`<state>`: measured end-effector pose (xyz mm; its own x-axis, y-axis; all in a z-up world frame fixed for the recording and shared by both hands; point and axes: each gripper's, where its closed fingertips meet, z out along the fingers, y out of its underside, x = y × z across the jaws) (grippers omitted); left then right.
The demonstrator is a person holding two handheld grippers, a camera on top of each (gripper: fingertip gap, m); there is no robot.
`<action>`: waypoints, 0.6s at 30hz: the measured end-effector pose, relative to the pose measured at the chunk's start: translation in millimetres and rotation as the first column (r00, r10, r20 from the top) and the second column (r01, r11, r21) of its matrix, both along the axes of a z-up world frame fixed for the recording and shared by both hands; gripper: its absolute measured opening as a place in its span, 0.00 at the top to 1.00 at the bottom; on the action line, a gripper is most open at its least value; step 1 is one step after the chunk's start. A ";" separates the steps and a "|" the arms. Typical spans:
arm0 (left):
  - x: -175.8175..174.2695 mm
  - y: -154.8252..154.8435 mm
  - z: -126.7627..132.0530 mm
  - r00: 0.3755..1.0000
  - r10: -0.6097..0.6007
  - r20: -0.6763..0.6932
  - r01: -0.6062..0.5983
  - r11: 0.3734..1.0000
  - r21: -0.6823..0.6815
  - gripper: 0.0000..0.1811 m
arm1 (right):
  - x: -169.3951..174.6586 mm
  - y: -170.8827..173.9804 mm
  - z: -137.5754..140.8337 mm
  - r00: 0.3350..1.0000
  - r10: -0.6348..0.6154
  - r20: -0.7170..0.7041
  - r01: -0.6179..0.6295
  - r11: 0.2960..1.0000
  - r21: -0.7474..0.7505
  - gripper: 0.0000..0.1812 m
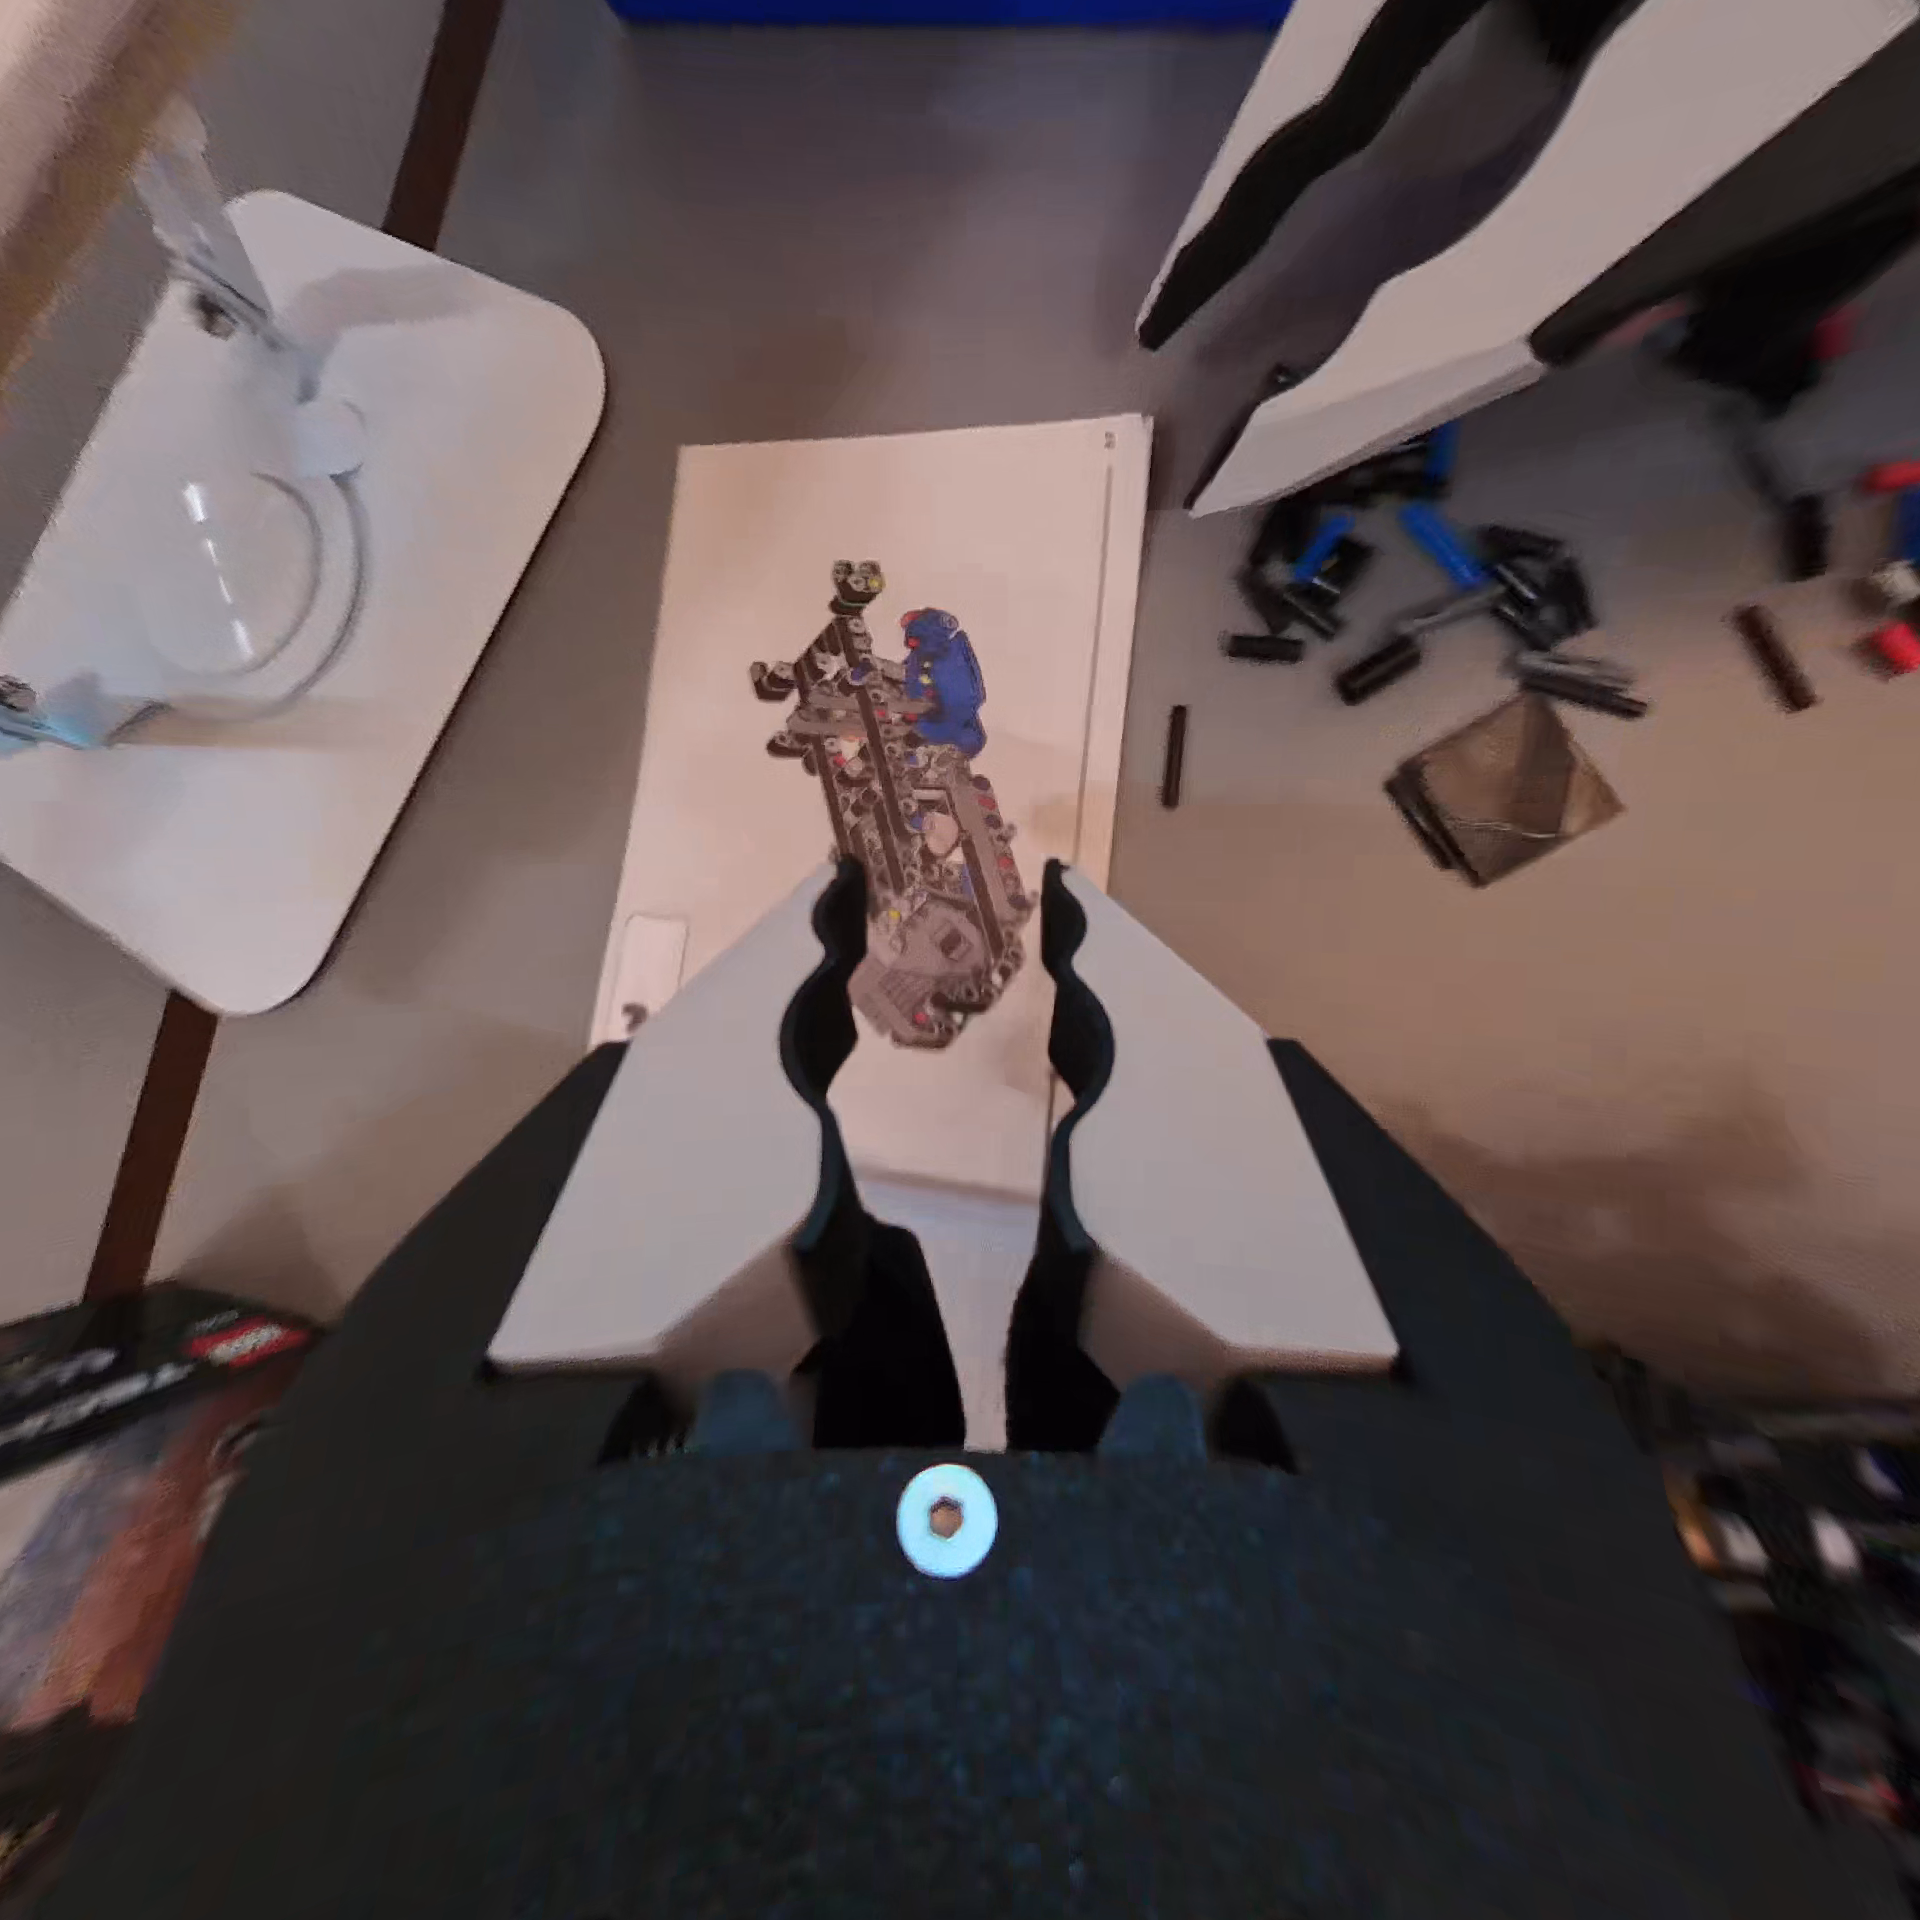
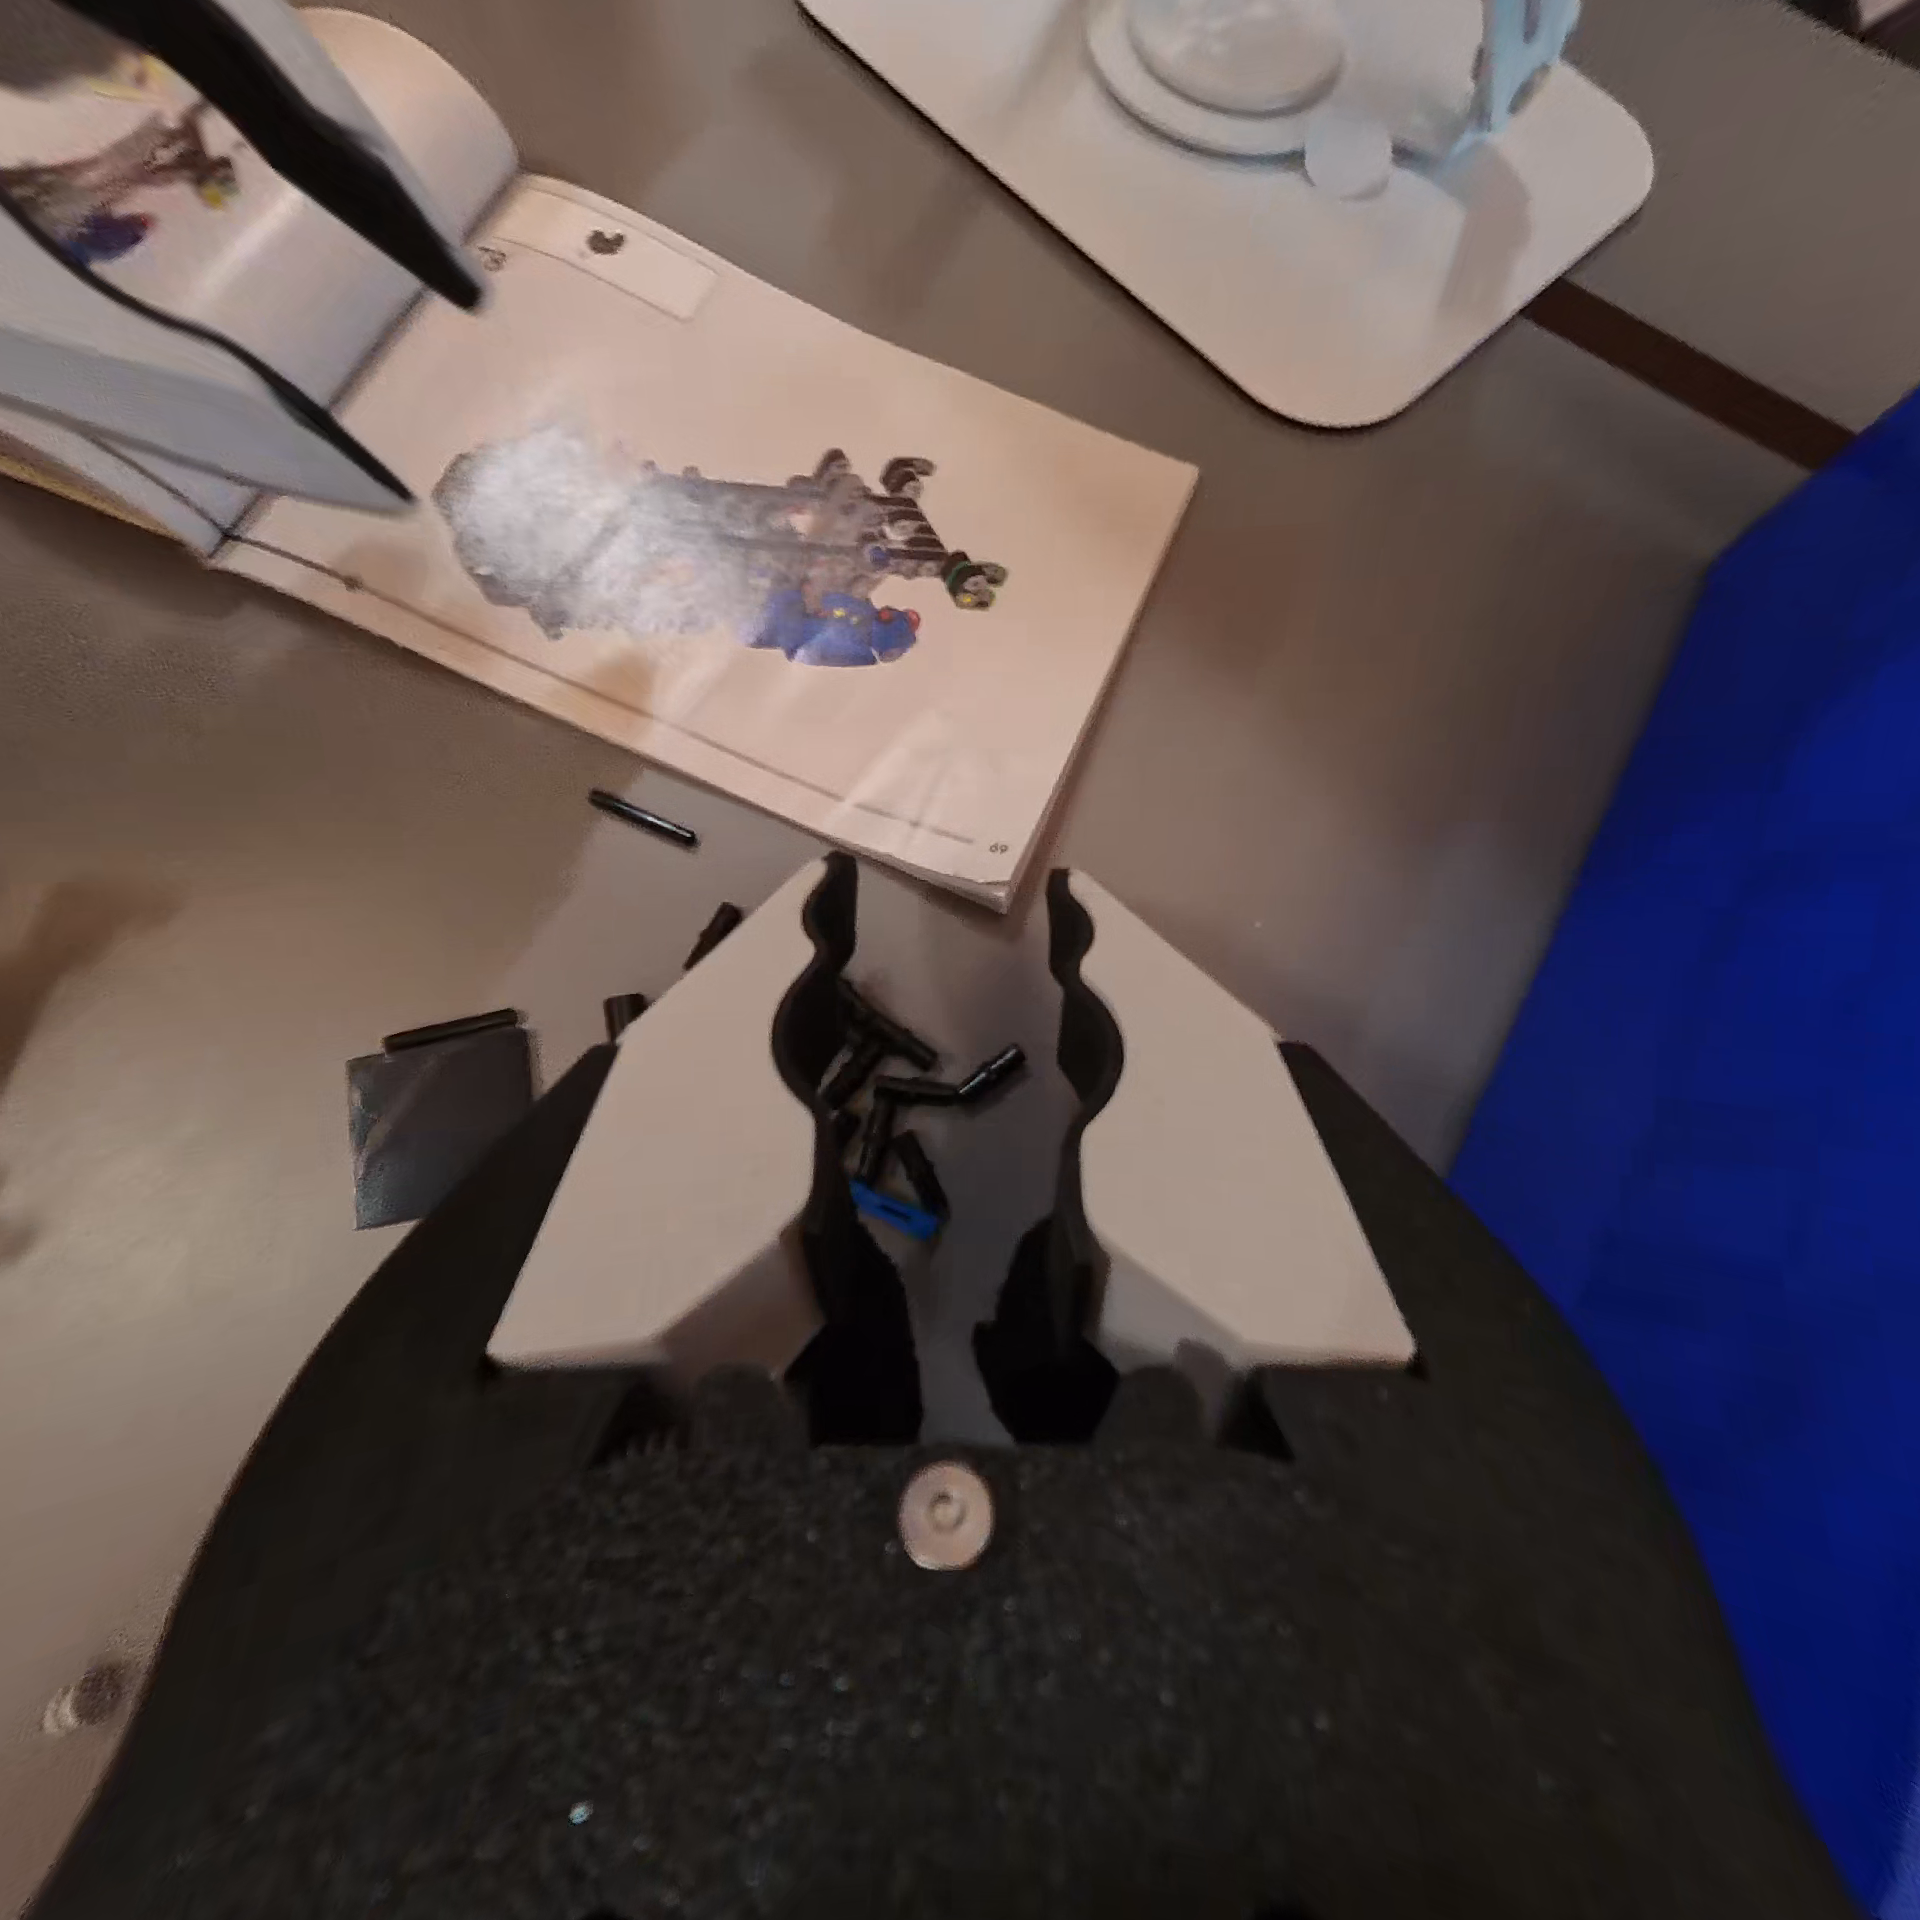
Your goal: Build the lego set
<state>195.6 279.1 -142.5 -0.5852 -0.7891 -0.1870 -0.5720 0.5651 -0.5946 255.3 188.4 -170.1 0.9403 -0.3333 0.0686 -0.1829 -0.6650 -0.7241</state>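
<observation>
An open instruction booklet [image 1: 904, 644] lies on the brown table, its page showing a grey and blue model; it also shows in the right wrist view [image 2: 790, 623]. My left gripper [image 1: 948, 883] is open and empty, hovering above the booklet. My right gripper [image 2: 948, 883] is open and empty, above a small heap of black pins and a blue piece [image 2: 894, 1101]. The right gripper also shows at the top right of the left wrist view [image 1: 1226, 416], and the left gripper at the top left of the right wrist view [image 2: 416, 395]. Loose black, blue and red pieces [image 1: 1455, 613] lie right of the booklet.
A white tray [image 1: 343, 831] with a clear dome-shaped object stands left of the booklet, also seen in the right wrist view [image 2: 1351, 343]. A dark square bag [image 1: 1501, 790] lies among the pieces. The set's box [image 1: 125, 1455] is at lower left. A blue surface [image 2: 1714, 935] borders the table. My left tips are about 12 centimetres from the blue piece [image 2: 894, 1101], my right tips only 4 centimetres.
</observation>
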 end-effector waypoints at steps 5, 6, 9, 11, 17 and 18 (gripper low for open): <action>4.5 -19.5 -34.0 0.996 -0.080 -0.039 0.079 0.997 -0.018 0.81 | 1.2 5.7 -5.4 0.995 -0.018 -0.094 0.024 0.998 0.062 0.78; 4.3 -19.6 -37.7 0.996 -0.086 -0.038 0.086 0.996 -0.011 0.81 | -0.2 7.6 -5.1 0.994 -0.012 -0.110 0.021 0.997 0.078 0.79; 4.5 -20.9 -45.0 0.995 -0.088 -0.053 0.086 0.996 -0.030 0.82 | -3.0 10.8 -11.5 0.990 -0.006 -0.143 0.017 0.997 0.073 0.80; 5.5 -23.1 -46.5 0.995 -0.088 -0.054 0.085 0.995 -0.059 0.83 | 0.0 12.9 -12.3 0.993 -0.016 -0.119 0.026 0.996 0.081 0.88; 8.8 -27.1 -47.0 0.995 -0.063 -0.079 0.051 0.988 -0.148 0.83 | -5.3 18.4 -6.5 0.995 -0.009 -0.095 0.017 0.996 0.083 1.00; 9.4 -26.1 -45.5 0.996 -0.054 -0.076 0.042 0.988 -0.151 0.84 | -8.1 19.6 -4.1 0.996 0.002 -0.092 0.006 0.996 0.086 1.00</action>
<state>205.0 253.0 -187.9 -0.6312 -0.7753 -0.0205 -0.5950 0.5011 -0.6284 247.1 208.0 -174.2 0.9405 -0.3364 -0.0469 -0.2525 -0.6001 -0.7591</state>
